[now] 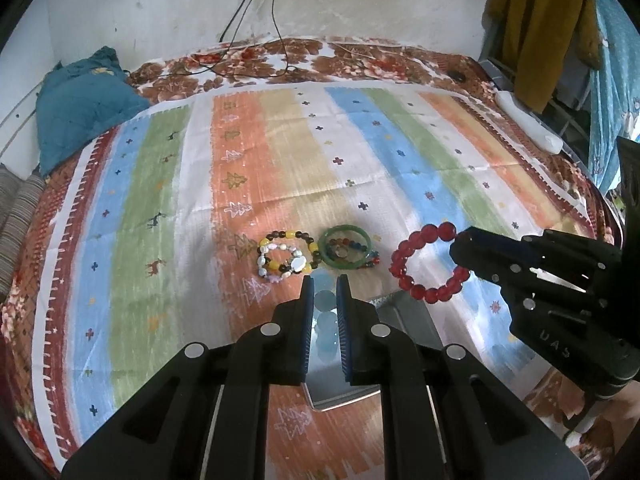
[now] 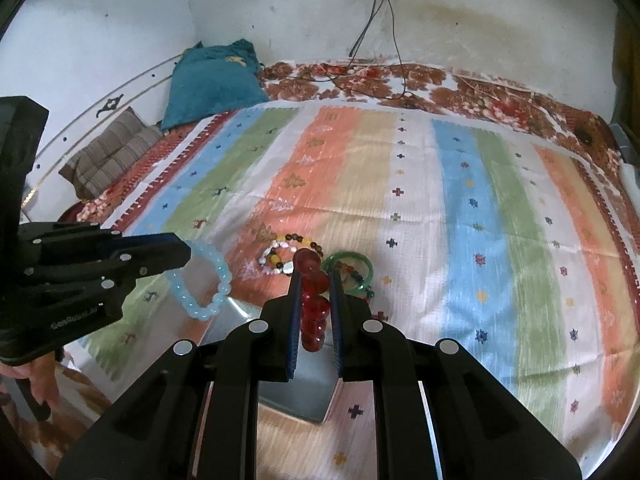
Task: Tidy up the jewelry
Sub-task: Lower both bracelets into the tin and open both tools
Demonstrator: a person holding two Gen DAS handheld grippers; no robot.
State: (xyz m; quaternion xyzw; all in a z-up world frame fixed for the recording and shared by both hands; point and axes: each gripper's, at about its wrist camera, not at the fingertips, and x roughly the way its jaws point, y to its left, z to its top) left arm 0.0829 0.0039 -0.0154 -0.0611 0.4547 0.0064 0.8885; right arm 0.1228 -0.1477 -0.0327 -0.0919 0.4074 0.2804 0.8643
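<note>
Red bead bracelet (image 2: 312, 304) sits pinched in the right hand-held gripper (image 2: 314, 280), low in the middle of the frame. Light blue bead bracelet (image 2: 204, 284) is squeezed in the left hand-held gripper (image 1: 325, 286). More bracelets (image 1: 286, 256) and a green bangle (image 1: 346, 246) lie on the striped bed cloth (image 1: 280, 152).

bangle (image 1: 347, 247) right of beaded bracelets (image 1: 286, 255)

The left gripper (image 1: 325, 292) has its fingers nearly together, pinching a pale blue bracelet (image 2: 208, 284) — held above the metal box (image 1: 404, 312). The right gripper (image 2: 315, 284) is likewise clamped, on a red bracelet (image 1: 428, 268), and hangs just right of the left one, over the same box. A hand (image 2: 38, 384) grips the left handle.
</note>
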